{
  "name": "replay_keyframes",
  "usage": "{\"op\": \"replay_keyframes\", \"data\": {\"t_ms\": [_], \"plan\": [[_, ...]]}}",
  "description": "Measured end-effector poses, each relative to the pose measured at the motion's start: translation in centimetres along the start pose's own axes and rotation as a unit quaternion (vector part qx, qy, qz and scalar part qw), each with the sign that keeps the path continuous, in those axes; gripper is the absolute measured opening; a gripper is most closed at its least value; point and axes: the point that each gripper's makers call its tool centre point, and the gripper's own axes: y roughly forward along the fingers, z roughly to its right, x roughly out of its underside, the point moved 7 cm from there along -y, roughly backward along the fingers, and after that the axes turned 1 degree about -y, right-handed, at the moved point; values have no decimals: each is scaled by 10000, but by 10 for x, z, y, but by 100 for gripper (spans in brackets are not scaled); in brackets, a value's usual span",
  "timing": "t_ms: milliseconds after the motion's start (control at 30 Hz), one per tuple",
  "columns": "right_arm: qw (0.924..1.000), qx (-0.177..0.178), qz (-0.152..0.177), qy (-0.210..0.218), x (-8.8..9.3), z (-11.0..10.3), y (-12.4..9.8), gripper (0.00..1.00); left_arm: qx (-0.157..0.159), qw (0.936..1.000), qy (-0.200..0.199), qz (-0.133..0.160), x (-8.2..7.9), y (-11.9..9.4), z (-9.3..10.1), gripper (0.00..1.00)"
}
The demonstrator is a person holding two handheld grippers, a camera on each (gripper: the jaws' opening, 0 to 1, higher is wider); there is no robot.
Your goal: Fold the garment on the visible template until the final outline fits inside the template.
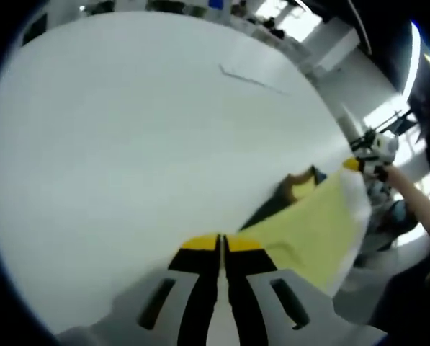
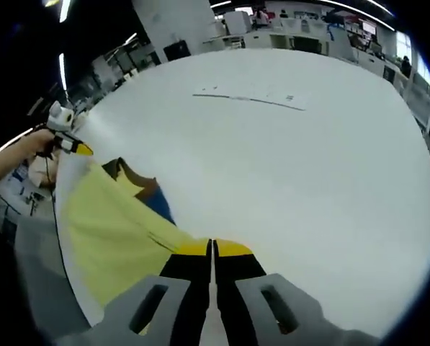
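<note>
A pale yellow garment (image 1: 308, 234) (image 2: 106, 223) is stretched over the white table's (image 1: 128, 144) (image 2: 294, 180) near edge, with a dark blue and orange patch (image 1: 299, 186) (image 2: 148, 193) showing at its far side. My left gripper (image 1: 220, 244) has its jaws together on one edge of the cloth; it also appears at the left of the right gripper view (image 2: 74, 146), held by a hand. My right gripper (image 2: 213, 249) is shut on the opposite edge and appears in the left gripper view (image 1: 364, 164) at the far corner. A thin template line (image 1: 251, 78) (image 2: 251, 99) marks the table farther out.
The broad white tabletop stretches beyond the garment. A person's forearm (image 1: 416, 198) (image 2: 13, 160) reaches in at the table edge. Desks and office equipment (image 2: 294, 32) stand in the background behind the table.
</note>
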Motion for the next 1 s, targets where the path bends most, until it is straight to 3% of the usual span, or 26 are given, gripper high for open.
{"op": "replay_keyframes", "data": {"t_ms": [167,367,667,1000], "plan": [[9983,346,364,-286,-6,-7,-23,12,-210,9952,744,605,-11,-18,8,0],[9971,312,638,-272,-5,-24,-47,26,-296,9908,943,926,-5,-37,18,5],[9943,384,973,-222,1,-43,-83,36,-436,9794,1325,1461,0,-69,36,19],[9856,491,1606,-219,0,-65,-125,49,-583,9625,1590,2118,8,-111,56,37]]}}
